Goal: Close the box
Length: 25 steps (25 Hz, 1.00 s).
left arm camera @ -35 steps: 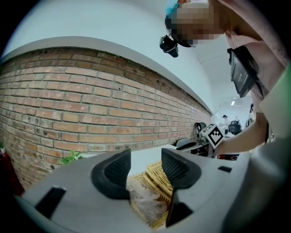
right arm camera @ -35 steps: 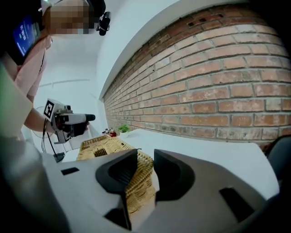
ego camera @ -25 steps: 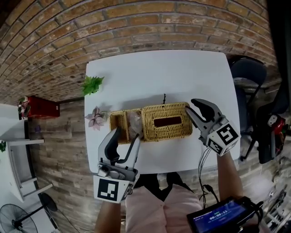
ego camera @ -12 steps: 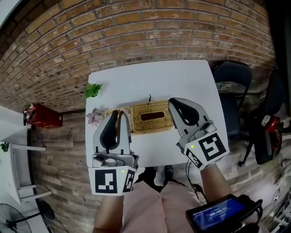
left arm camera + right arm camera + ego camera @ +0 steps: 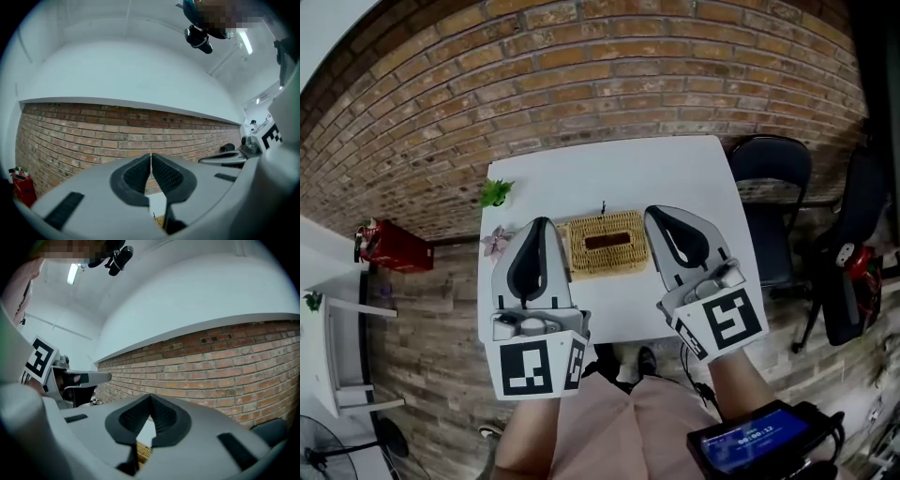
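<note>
Head view, wicker box (image 5: pixel 602 244) near plant (image 5: pixel 495 192), left gripper (image 5: pixel 539 225) and right gripper (image 5: pixel 656 216) overlapping its ends, both just closed empty

One timer readout; the rest is coded markers only.
At the lower right of the head view, a dark handheld screen (image 5: pixel 757 438) shows small pale digits that look like 00:00:12. The left gripper (image 5: pixel 541 223) carries a left marker cube (image 5: pixel 528 369), and the right gripper (image 5: pixel 656 214) a right marker cube (image 5: pixel 727 322). Both cubes bear black-and-white square code patterns, not letters.
</note>
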Each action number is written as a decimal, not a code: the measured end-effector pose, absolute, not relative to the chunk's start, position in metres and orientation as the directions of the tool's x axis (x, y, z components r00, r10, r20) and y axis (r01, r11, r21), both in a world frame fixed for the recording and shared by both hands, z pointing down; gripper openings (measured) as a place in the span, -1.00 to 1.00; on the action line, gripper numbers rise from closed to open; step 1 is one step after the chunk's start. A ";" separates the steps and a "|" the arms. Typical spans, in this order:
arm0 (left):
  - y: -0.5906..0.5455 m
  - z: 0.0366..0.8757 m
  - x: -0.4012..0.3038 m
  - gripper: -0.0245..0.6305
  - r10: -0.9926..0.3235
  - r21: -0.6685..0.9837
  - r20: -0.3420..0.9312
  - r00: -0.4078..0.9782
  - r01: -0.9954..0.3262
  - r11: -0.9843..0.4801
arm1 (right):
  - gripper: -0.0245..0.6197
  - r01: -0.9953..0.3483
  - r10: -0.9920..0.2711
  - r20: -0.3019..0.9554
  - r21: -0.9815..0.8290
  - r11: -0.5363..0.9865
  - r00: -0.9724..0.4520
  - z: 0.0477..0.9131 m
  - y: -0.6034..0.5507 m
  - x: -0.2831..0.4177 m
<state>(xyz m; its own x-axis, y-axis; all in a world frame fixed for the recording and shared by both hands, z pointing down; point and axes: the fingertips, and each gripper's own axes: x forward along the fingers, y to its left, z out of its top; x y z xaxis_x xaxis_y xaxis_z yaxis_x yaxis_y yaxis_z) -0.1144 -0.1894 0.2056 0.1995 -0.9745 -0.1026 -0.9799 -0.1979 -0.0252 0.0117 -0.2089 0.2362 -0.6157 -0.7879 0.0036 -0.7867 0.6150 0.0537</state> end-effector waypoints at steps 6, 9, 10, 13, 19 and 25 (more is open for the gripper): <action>-0.182 0.208 -0.107 -0.86 -0.972 -0.016 -0.095 0.213 -0.977 -0.212 | -0.93 -0.786 -0.788 -0.004 0.070 0.614 -0.616 0.232 -0.201 0.013; -0.181 0.210 -0.107 -0.87 -0.973 -0.009 -0.088 0.211 -0.977 -0.212 | -0.93 -0.784 -0.786 -0.001 0.066 0.617 -0.618 0.233 -0.200 0.012; -0.182 0.211 -0.108 -0.87 -0.973 -0.008 -0.086 0.212 -0.977 -0.213 | -0.93 -0.784 -0.785 0.000 0.065 0.618 -0.619 0.233 -0.200 0.012; -0.182 0.211 -0.107 -0.87 -0.973 -0.005 -0.083 0.216 -0.976 -0.217 | -0.93 -0.783 -0.784 0.004 0.062 0.619 -0.620 0.235 -0.199 0.011; -0.181 0.214 -0.106 -0.87 -0.971 -0.004 -0.081 0.226 -0.974 -0.226 | -0.93 -0.787 -0.789 0.005 0.064 0.613 -0.614 0.237 -0.199 0.011; -0.183 0.215 -0.110 -0.87 -0.970 0.000 -0.076 0.230 -0.973 -0.230 | -0.93 -0.789 -0.791 0.011 0.064 0.610 -0.611 0.238 -0.201 0.007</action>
